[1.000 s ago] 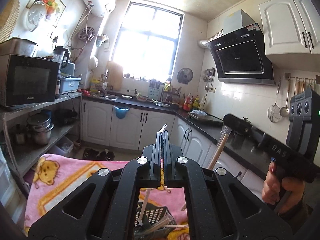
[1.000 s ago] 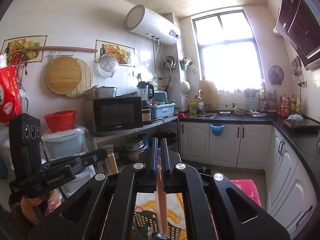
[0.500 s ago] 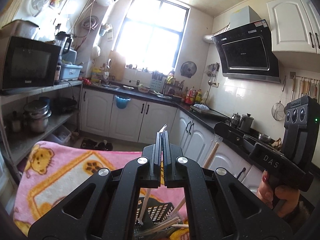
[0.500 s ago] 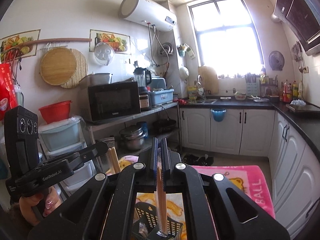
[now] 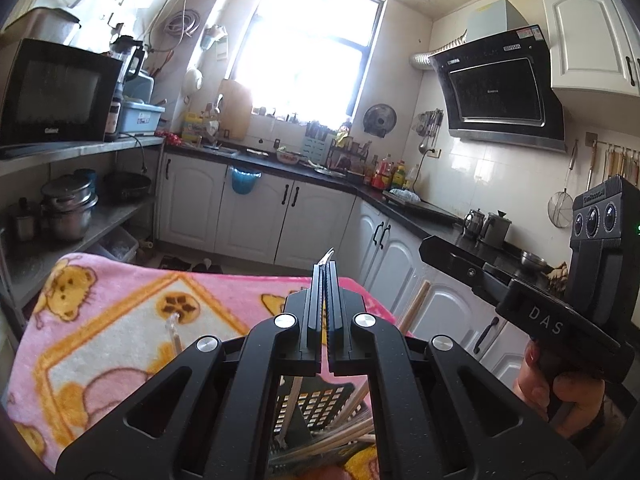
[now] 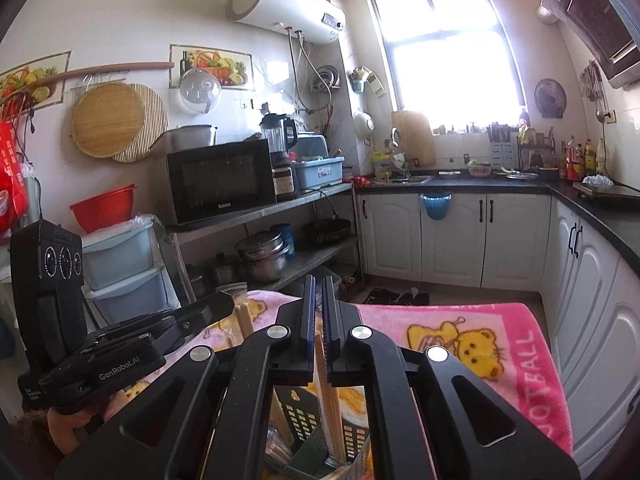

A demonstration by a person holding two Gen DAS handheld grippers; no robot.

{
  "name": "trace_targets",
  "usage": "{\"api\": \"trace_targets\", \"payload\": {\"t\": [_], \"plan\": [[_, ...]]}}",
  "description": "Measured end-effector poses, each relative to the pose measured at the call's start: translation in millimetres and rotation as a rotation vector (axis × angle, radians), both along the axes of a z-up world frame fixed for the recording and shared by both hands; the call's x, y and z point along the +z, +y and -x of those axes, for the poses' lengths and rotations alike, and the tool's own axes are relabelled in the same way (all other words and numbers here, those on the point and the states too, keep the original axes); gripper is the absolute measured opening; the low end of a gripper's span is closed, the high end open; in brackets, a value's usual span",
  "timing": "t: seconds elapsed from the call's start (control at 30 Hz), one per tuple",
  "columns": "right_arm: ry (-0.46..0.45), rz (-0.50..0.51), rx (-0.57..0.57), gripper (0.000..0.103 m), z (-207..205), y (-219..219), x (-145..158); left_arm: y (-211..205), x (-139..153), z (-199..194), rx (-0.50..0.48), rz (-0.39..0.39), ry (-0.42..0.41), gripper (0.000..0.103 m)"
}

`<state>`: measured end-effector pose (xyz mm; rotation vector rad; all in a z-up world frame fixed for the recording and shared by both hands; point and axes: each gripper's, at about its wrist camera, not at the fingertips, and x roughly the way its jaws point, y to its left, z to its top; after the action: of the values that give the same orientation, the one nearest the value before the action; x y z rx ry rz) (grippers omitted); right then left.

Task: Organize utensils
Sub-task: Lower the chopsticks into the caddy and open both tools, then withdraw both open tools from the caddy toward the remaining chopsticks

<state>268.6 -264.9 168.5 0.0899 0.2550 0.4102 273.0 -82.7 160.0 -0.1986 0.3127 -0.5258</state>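
Pink fleece blanket (image 5: 120, 320) with yellow bear prints covers the table in both wrist views, its far edge facing white kitchen cabinets (image 6: 452, 236). On a steel shelf to the side sits a black microwave (image 6: 220, 180).

Near the front edge of the blanket stands a black perforated utensil basket (image 6: 304, 416), seen from above under both grippers, with several wooden chopsticks (image 5: 340, 436) lying and leaning inside it.

Right gripper (image 6: 317, 280) hangs directly over the basket, its fingers nearly together and pinching a wooden stick (image 6: 326, 380) that runs down from between them into the basket. Left gripper (image 5: 326, 268) is also above the basket; its fingers are pressed together on a thin, pale, flat sliver (image 5: 329, 254) whose curved tip sticks out past the fingertips. What that sliver is cannot be told. A clear plastic piece (image 5: 174, 330) lies alone on the blanket to its left.
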Motion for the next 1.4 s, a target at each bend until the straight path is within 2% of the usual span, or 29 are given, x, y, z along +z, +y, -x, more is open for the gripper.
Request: {"api": "trace_targets", "payload": {"t": [0.5,0.9,1.03,1.17,1.23,1.4], "plan": [[0.111,0.007,-0.014,0.004,-5,2,-40,-3,-32,-5,-0.005,-0.031,0.084,0.000],[0.163,0.020,-0.058,0.005,3,-7,-55,-2,-44,1,0.005,-0.072,0.127,0.001],[0.170,0.020,-0.064,0.010,7,-10,-56,2,-46,6,0.015,-0.077,0.144,0.013],[0.182,0.028,-0.072,0.016,12,-13,-58,8,-48,11,0.025,-0.077,0.162,0.016],[0.179,0.039,-0.076,0.018,15,-13,-58,9,-48,15,0.029,-0.079,0.165,0.024],[0.193,0.043,-0.084,0.026,22,-16,-60,13,-49,23,0.034,-0.085,0.174,0.029]]}}
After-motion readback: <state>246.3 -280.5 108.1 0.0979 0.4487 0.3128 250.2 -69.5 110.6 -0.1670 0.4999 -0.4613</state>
